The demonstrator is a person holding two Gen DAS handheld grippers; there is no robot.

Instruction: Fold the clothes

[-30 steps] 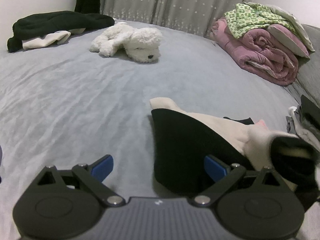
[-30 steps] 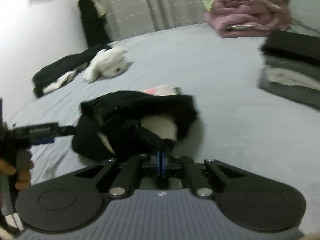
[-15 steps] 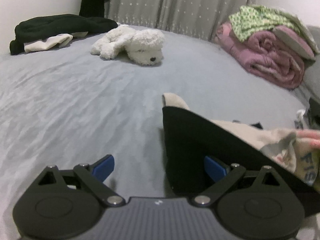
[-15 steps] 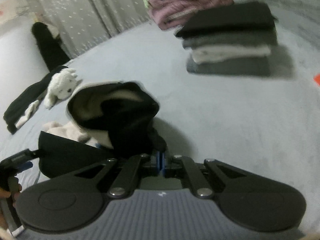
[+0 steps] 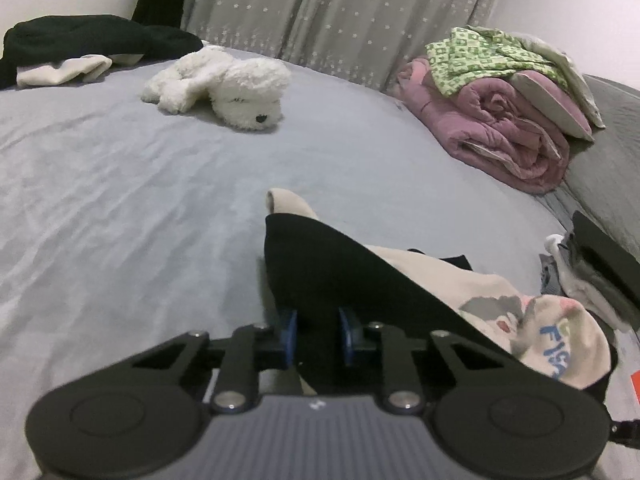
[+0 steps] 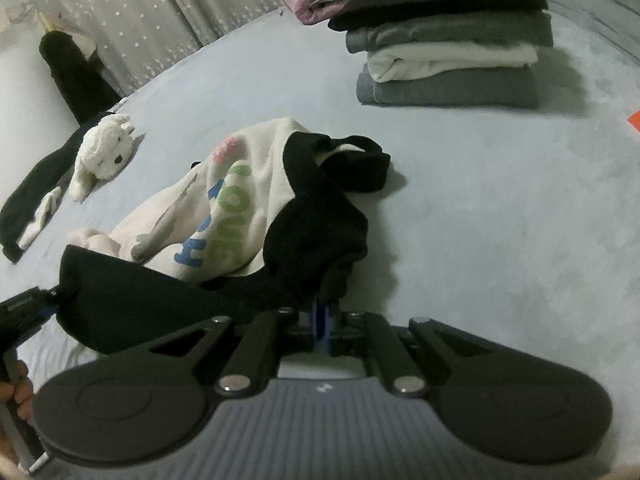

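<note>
A black and cream sweatshirt (image 6: 224, 216) with coloured lettering lies crumpled on the grey bed (image 6: 500, 200). My right gripper (image 6: 321, 322) is shut on a black fold of it at the near edge. My left gripper (image 5: 316, 336) has closed on the black hem of the same sweatshirt (image 5: 340, 276), its blue pads (image 5: 289, 330) pinching the cloth. The left gripper also shows at the left edge of the right wrist view (image 6: 44, 304), holding the hem.
A stack of folded clothes (image 6: 448, 40) sits at the back right. A white plush dog (image 5: 224, 84) lies further back, with a black and white clothes pile (image 5: 80, 46) at back left. A rolled pink quilt (image 5: 496, 128) lies at right.
My left gripper has gone from open to shut on the black hem. My right gripper has pulled the sweatshirt out, so the cream front with lettering now shows.
</note>
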